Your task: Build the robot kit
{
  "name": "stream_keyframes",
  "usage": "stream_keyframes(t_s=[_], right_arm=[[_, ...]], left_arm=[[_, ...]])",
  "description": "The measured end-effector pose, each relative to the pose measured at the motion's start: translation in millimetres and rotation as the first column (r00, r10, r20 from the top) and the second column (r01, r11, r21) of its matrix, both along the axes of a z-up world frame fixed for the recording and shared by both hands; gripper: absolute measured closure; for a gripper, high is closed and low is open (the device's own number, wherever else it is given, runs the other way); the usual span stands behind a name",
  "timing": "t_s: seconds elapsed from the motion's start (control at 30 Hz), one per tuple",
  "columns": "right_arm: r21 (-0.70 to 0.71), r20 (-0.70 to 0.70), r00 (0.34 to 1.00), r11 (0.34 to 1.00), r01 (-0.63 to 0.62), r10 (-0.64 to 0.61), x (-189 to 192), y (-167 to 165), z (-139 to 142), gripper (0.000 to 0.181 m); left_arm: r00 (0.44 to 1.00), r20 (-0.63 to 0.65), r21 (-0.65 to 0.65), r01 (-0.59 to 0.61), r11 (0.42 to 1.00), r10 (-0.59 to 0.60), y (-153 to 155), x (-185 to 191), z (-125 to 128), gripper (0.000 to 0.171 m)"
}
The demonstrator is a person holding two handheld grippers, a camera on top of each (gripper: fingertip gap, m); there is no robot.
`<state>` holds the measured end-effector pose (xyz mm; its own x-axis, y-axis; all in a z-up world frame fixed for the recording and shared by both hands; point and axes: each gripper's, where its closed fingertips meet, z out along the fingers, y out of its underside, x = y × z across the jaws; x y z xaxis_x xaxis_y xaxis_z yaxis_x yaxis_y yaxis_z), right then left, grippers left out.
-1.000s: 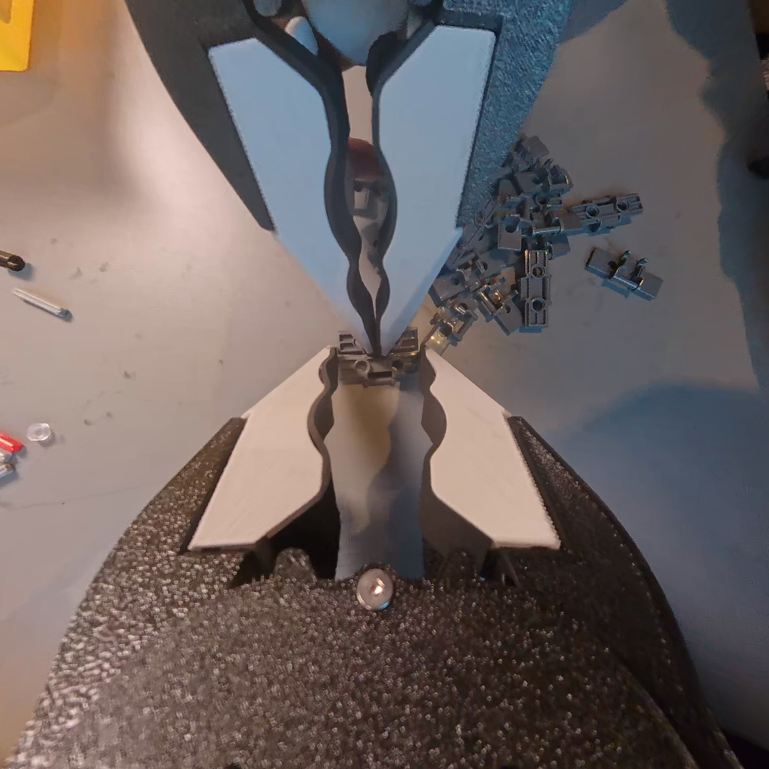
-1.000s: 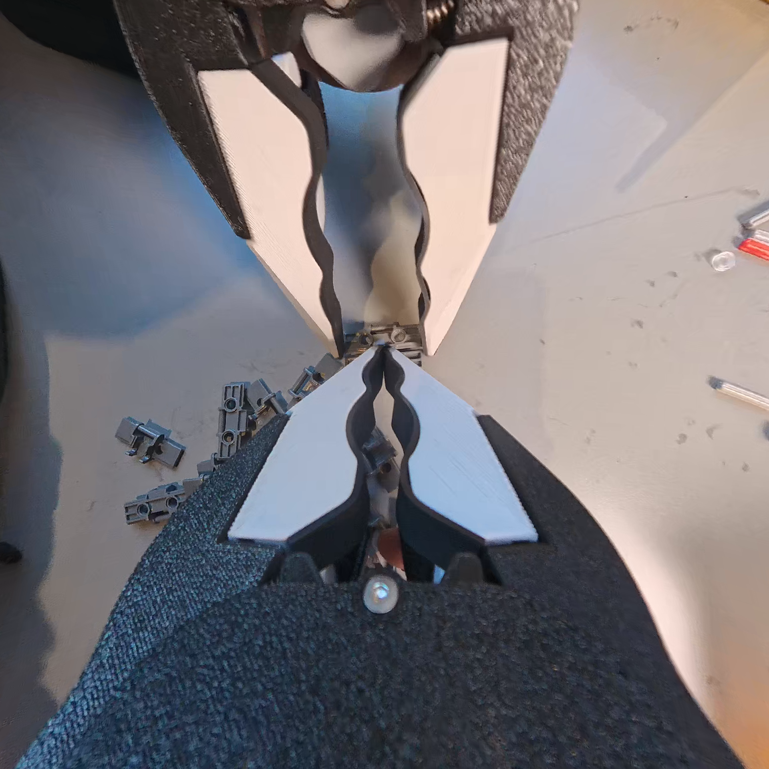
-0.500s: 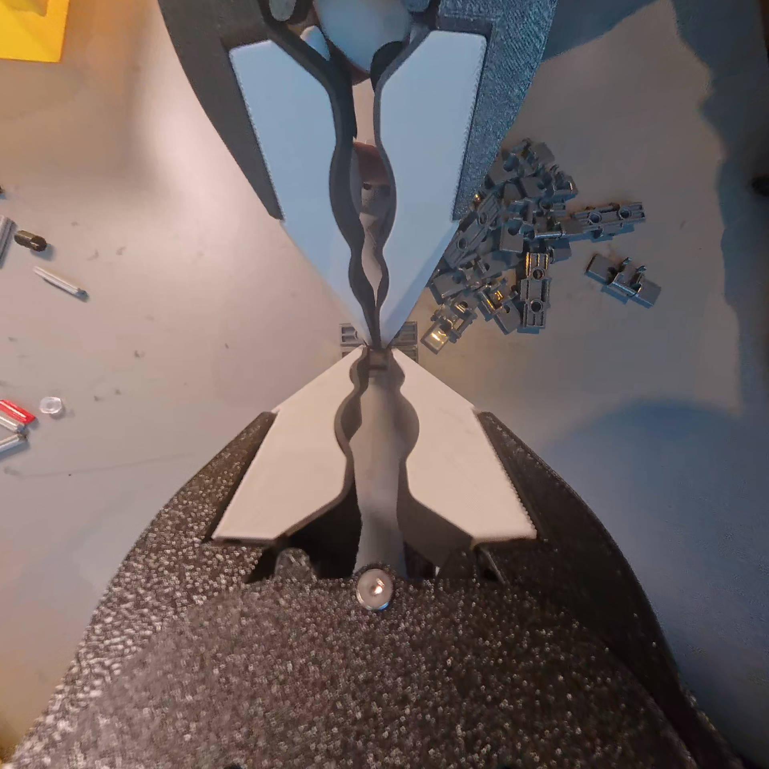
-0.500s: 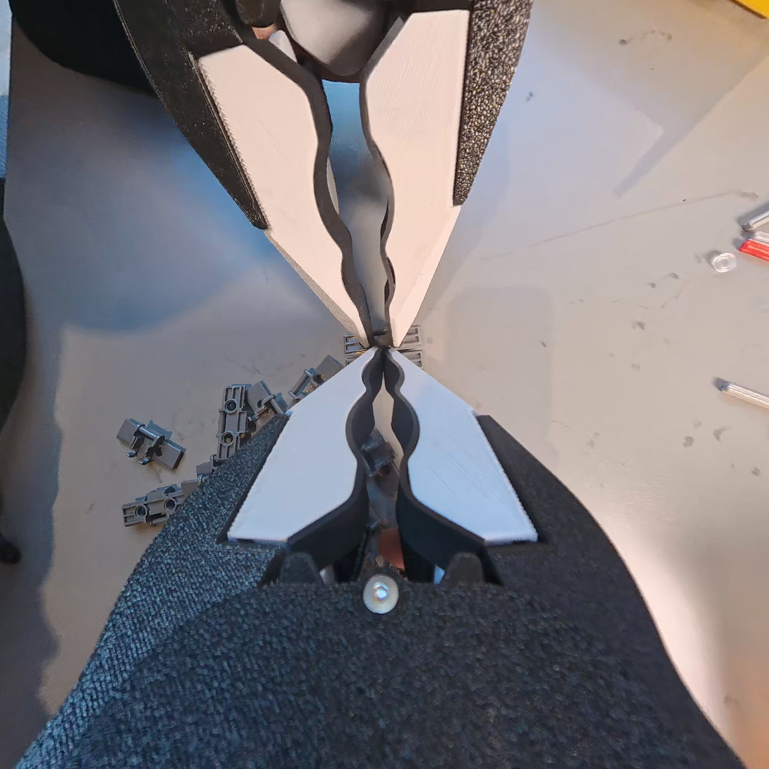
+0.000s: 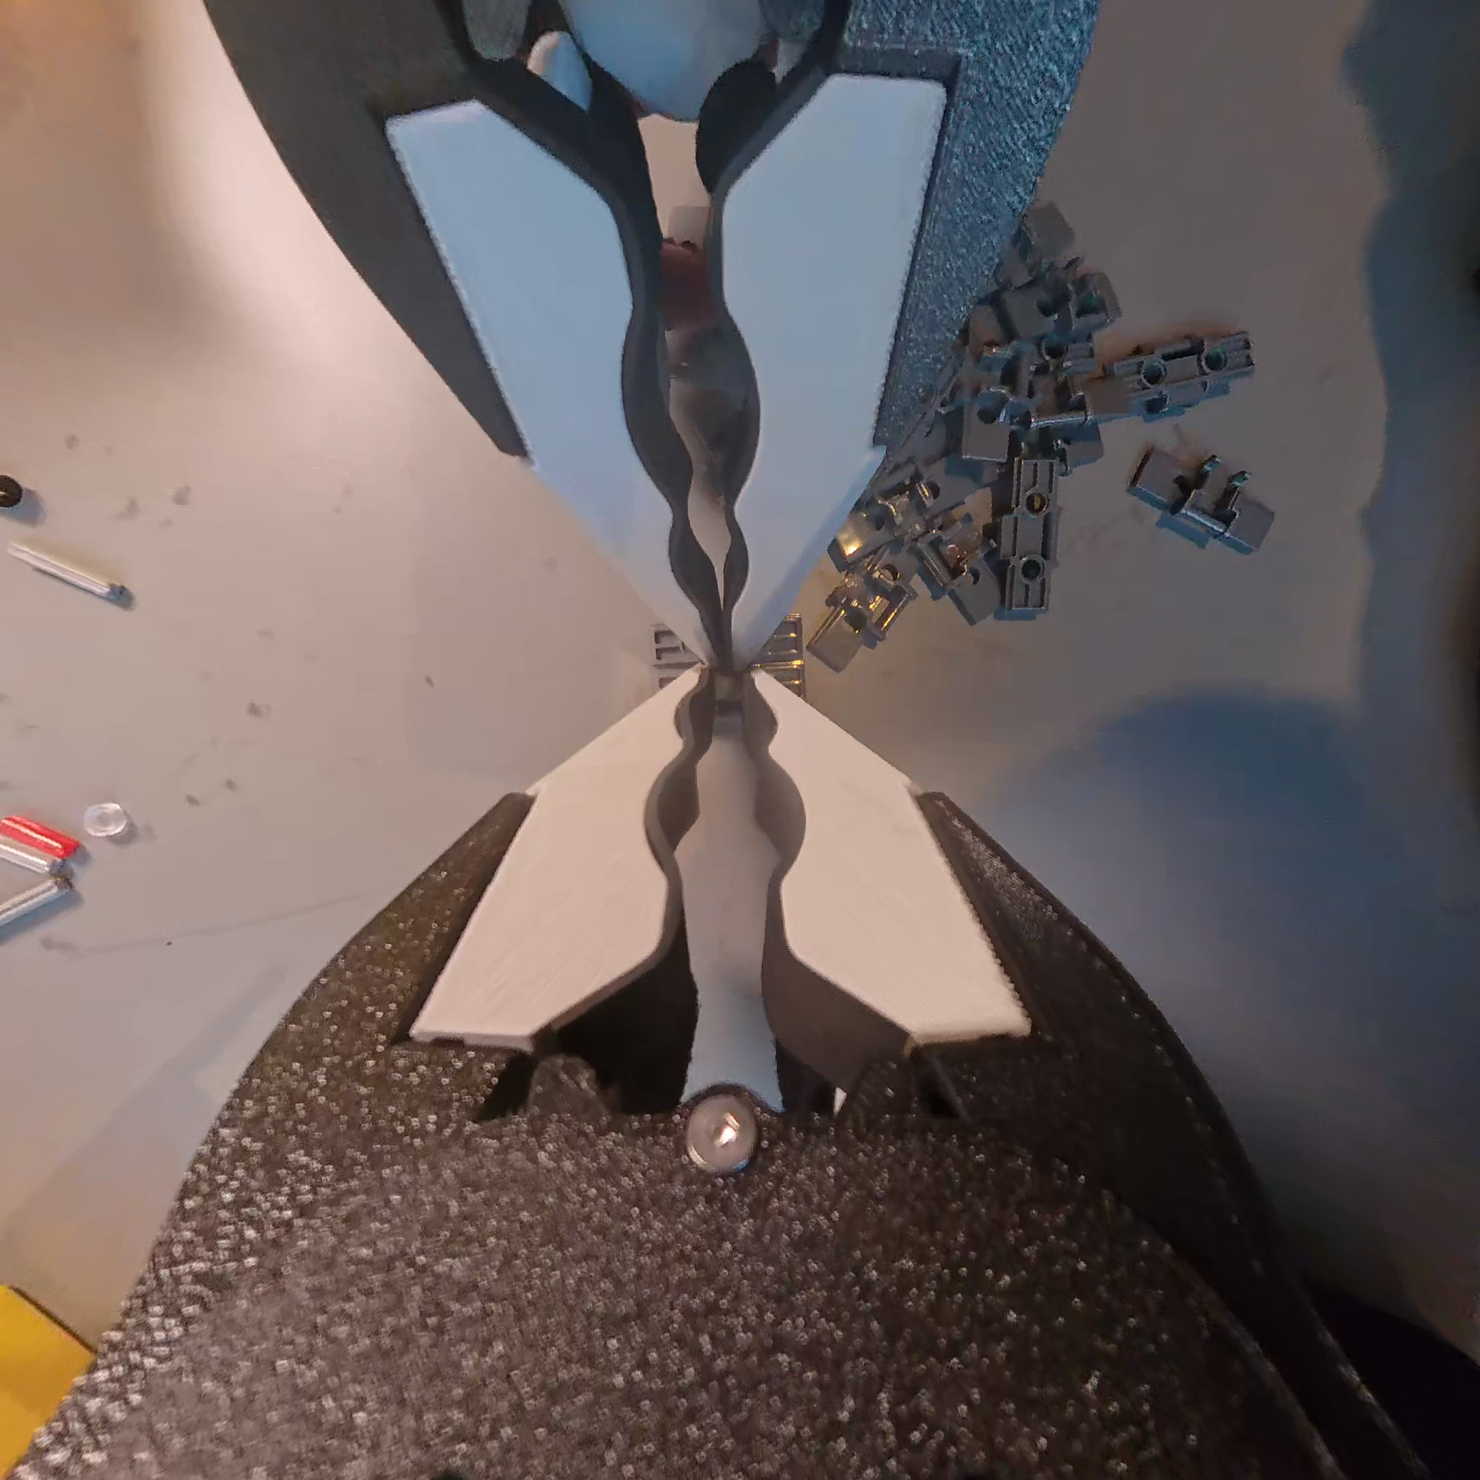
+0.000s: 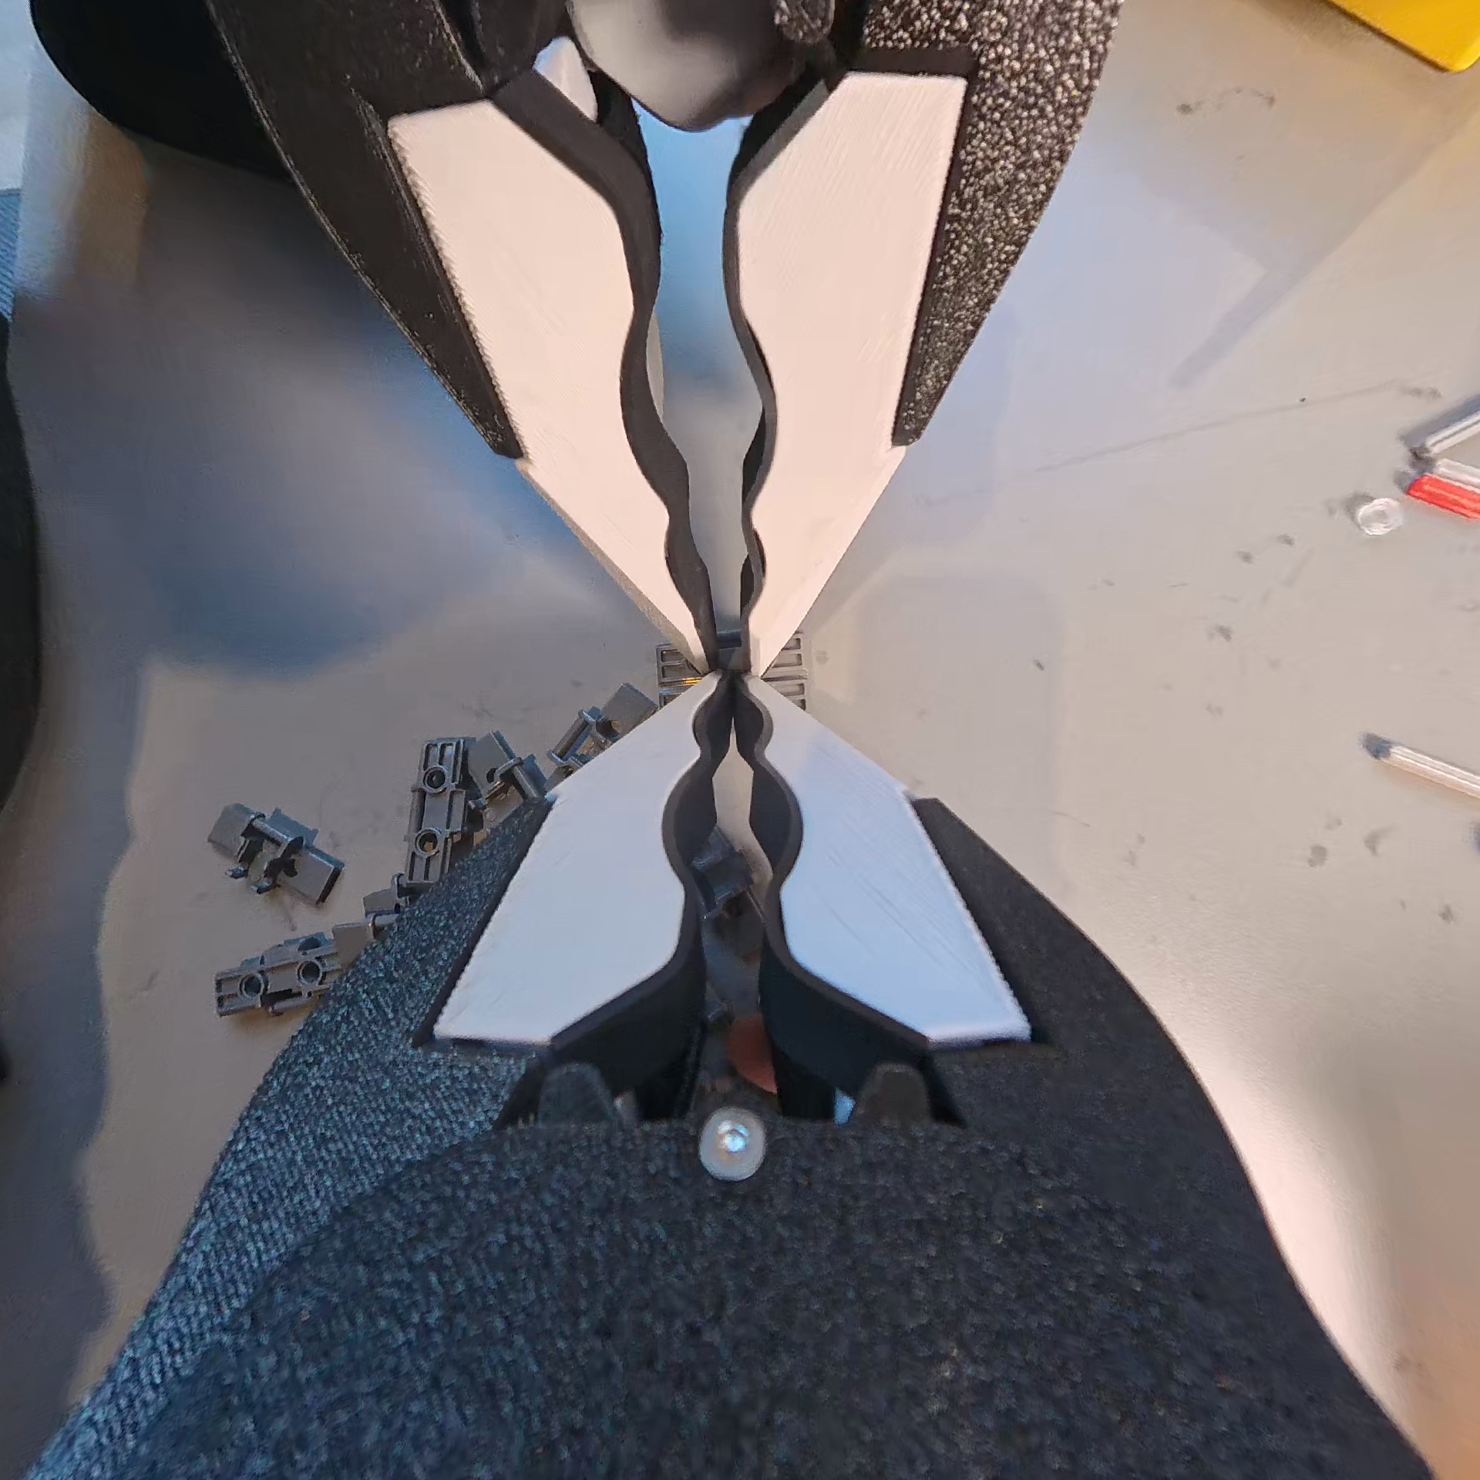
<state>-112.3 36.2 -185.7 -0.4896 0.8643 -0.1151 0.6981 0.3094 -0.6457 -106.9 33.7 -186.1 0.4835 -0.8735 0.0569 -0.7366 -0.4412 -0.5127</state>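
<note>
Left wrist view: the left gripper is nearly closed, pinching the small grey part on the table — nose to nose with the right gripper.

Right wrist view: the right gripper is fully closed at that same part — whether it grips it, I cannot tell; a grey pile lies just beside.

A pale grey, matte tabletop fills the frame in both wrist views, its surface flecked with small dark scuffs and specks. Warm light falls across the open stretches, turning the surface cream toward the far right in the right wrist view, while broad bluish shadows with soft edges pool over other parts. A thin, faint scratch line runs across the top. A bright yellow flat-sided object sits at the lower left edge in the left wrist view, only partly in frame. No walls, floor or windows are visible in either view.
</note>
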Motion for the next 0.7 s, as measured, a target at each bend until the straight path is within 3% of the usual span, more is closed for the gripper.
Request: stream_keyframes(t_s=[0.1, 0.23, 0.43, 0.57, 0.7], right_arm=[[-0.016, -0.010, 1.000, 1.000, 0.012, -0.012, 2, 1, 5, 0.170], [-0.011, -0.065, 0.996, 0.998, 0.067, -0.067, 8, 8, 17, 0.154], [-0.013, -0.086, 0.987, 0.990, 0.139, -0.139, 9, 17, 8, 0.144], [0.040, -0.093, 0.986, 0.989, 0.146, -0.141, 6, 18, 7, 0.139], [0.047, -0.036, 0.990, 0.989, 0.139, -0.137, 1, 8, 0, 0.122]], left_arm=[[0.999, 0.039, 0.013, -0.039, 0.999, 0.038, -1, -3, 3, 0.165], [0.973, 0.200, 0.060, -0.133, 0.989, 0.118, -3, -9, 23, 0.145], [0.978, 0.176, 0.133, -0.135, 0.982, 0.110, 1, -21, 6, 0.120], [0.986, 0.145, 0.122, -0.103, 0.987, 0.085, 9, -21, -3, 0.121], [0.989, 0.145, 0.133, -0.059, 0.989, 0.039, 9, -16, -6, 0.130]])
